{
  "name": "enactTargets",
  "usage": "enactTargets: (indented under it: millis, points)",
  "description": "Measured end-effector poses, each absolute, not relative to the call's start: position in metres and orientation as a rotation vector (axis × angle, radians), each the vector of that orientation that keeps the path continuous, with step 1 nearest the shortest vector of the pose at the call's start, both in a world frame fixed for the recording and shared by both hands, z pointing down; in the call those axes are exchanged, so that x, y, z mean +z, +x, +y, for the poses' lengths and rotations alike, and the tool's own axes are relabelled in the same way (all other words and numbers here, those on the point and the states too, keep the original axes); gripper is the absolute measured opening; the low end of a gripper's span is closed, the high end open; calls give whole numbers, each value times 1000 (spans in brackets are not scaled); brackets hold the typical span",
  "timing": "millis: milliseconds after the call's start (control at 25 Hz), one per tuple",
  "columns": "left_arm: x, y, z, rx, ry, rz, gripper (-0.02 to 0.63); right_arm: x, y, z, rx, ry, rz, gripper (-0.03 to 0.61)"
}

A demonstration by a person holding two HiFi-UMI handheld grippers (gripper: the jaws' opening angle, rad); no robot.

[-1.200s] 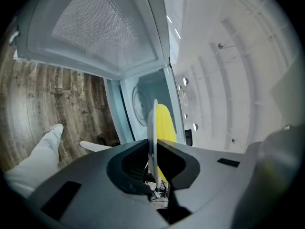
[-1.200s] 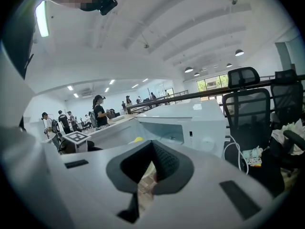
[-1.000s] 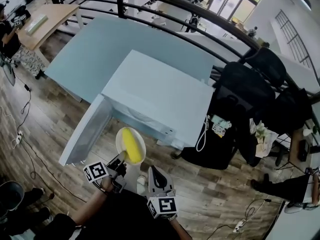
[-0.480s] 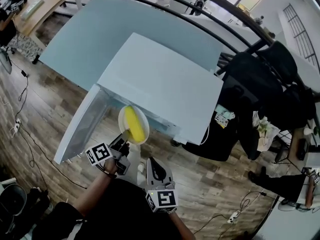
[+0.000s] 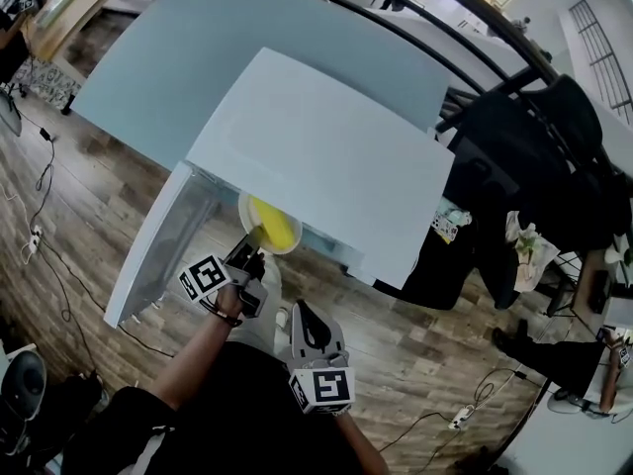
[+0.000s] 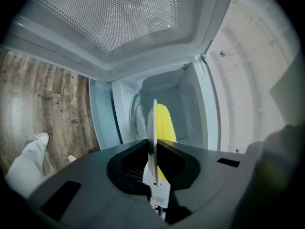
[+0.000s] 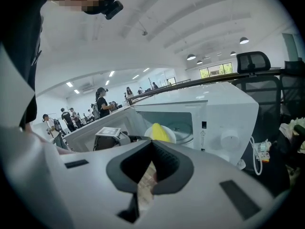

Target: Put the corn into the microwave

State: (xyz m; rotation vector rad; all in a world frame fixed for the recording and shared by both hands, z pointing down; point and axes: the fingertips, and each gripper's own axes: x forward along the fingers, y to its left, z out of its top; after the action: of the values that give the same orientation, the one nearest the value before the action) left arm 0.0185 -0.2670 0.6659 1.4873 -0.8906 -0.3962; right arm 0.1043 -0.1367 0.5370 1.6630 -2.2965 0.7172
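- Head view: the left gripper (image 5: 255, 248) is clamped on the near rim of a white plate (image 5: 243, 209). The plate sticks out ahead of its jaws into the mouth of the white microwave (image 5: 316, 156). The corn (image 5: 273, 228) lies on the plate just beyond the jaw tips. The microwave's open door (image 5: 163, 245) hangs out to this gripper's left. The right gripper (image 5: 307, 313) sits low behind and to the right of the left one, well short of the oven.
- Left gripper view: the left gripper (image 6: 153, 144) pinches the plate (image 6: 152, 123), seen edge-on as a thin white line between jaws drawn narrow. The yellow corn (image 6: 165, 123) rests against the plate's right face, ahead of the tips, inside the microwave cavity (image 6: 190, 104). The door's mesh window (image 6: 109, 13) fills the top of the view above the gripper, and wood floor (image 6: 43, 104) shows to the left.
- Right gripper view: the right gripper (image 7: 152, 144) has its jaw tips together with nothing between them. Straight ahead beyond the tips, the corn (image 7: 159, 132) and plate (image 7: 172, 135) are at the microwave (image 7: 228, 109) opening. The left gripper's marker cube (image 7: 108, 132) is ahead and to the left.
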Motion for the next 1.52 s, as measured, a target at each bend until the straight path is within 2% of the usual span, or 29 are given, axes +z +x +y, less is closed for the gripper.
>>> enactTargets:
  millis: [1520]
  points:
    - [696,35,-344,-401,1494,-956,44,554,108,-149,797,1685,-2239,8]
